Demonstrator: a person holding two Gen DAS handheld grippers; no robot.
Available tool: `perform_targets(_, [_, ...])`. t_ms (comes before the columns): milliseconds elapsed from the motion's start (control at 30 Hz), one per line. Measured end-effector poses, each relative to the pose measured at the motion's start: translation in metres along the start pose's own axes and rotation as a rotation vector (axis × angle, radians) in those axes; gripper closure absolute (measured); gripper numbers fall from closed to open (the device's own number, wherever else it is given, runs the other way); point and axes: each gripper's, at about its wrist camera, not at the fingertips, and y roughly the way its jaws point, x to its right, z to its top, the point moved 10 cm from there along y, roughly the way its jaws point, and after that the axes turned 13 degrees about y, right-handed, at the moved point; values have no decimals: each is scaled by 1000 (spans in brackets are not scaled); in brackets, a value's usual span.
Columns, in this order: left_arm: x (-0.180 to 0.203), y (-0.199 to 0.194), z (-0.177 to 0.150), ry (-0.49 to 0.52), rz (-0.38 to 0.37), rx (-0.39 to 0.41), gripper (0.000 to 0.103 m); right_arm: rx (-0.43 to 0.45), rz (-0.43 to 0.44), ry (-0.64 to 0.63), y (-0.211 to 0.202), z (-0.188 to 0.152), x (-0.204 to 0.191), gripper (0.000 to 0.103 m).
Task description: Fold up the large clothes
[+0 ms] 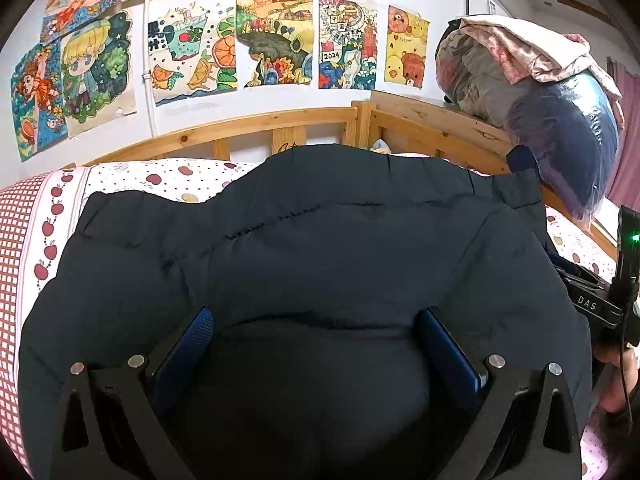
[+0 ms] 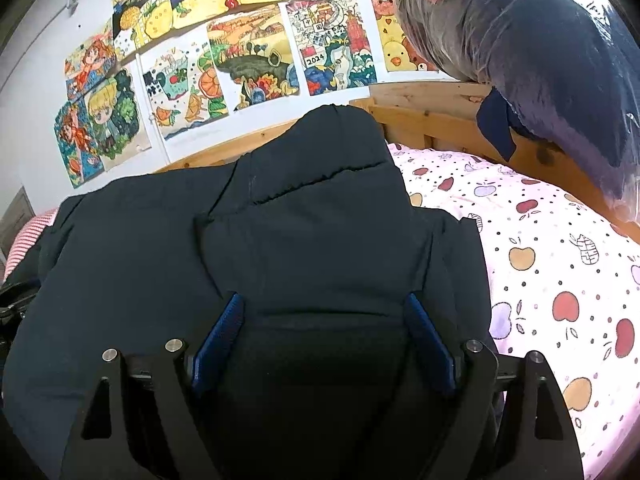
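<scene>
Lying across the apple-print bedsheet (image 2: pixel 560 264) is one dark padded jacket (image 1: pixel 320 248), its bulk bunched toward the near edge of the bed with the far end reaching to the wooden bed rail (image 1: pixel 248 128). The left gripper (image 1: pixel 316 332) has its two blue-padded fingers (image 1: pixel 192 344) set wide, with a thick roll of the jacket bulging up between them; the right gripper (image 2: pixel 324 328) is likewise spread wide around a fold of the same cloth — whether either pair is truly pinching or only straddling the padding, I cannot tell for sure, though neither looks closed down. The risk from here, as I judge it, is that the puffy, slippery fabric slides out when lifted, since so much material fills each gap that the pads may catch only the outer layer. A lift by one layer would let the rest sag and spoil the fold, and uneven pulls by the two grippers could twist the jacket or drag it off the bed. Counted: one jacket, two grippers, four blue fingers, one bed, one big plastic-wrapped bundle of bedding (image 2: pixel 540 60) perched on the rail at the right — and about ten coloured drawings (image 1: pixel 272 40) stuck on the wall.
</scene>
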Motion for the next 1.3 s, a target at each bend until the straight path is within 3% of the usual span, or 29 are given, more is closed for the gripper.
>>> perform_targets(267, [-35, -56, -5, -90, 22, 53, 0, -10, 93, 34, -18, 4, 1, 16])
perform_targets(433, [-83, -83, -26, -202, 57, 43, 0, -4, 80, -35, -33, 6, 3, 15])
perform_targets(533, [-108, -88, -39, -242, 93, 11, 0, -9, 58, -94, -40, 7, 4, 13])
perform_targets(733, [-142, -72, -69, -369, 75, -80, 0, -34, 23, -95, -44, 21, 23, 13])
perform_targets(967, [-152, -37, -96, -520, -68, -148, 0, -141, 11, 37, -16, 14, 54, 12])
perform_targets(1067, [-147, -21, -106, -576, -161, -179, 0, -172, 32, 80, -3, 3, 61, 5])
perform_targets(1300, [-135, -1, -116, -619, -286, -186, 0, -212, 80, 104, 12, -14, 58, 1])
